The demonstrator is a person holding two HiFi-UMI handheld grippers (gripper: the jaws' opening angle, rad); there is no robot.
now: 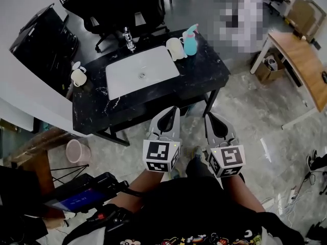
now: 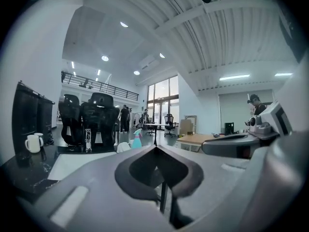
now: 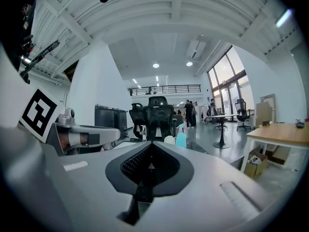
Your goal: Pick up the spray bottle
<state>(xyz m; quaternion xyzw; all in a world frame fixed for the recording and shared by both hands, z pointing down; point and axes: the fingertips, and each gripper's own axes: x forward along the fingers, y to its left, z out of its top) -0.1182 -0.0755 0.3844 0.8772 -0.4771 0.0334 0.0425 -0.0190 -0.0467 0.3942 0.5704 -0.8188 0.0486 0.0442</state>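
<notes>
The teal spray bottle (image 1: 190, 41) with a pink trigger stands upright at the far right corner of a black marble table (image 1: 204, 75). It is small and distant in the left gripper view (image 2: 137, 139) and in the right gripper view (image 3: 181, 137). My left gripper (image 1: 173, 110) and right gripper (image 1: 209, 115) hang side by side in front of the table's near edge, well short of the bottle. Both point toward the table. Each has its jaws pressed together with nothing between them.
A white mat (image 1: 141, 71) covers the table's middle. A white cup (image 1: 175, 48) stands beside the bottle, a white mug (image 1: 78, 76) at the left end, and a small clear bottle (image 1: 127, 38) at the back. Office chairs (image 1: 122, 4) stand behind. A pink bin (image 1: 77, 151) is on the floor to the left, a wooden desk (image 1: 301, 60) to the right.
</notes>
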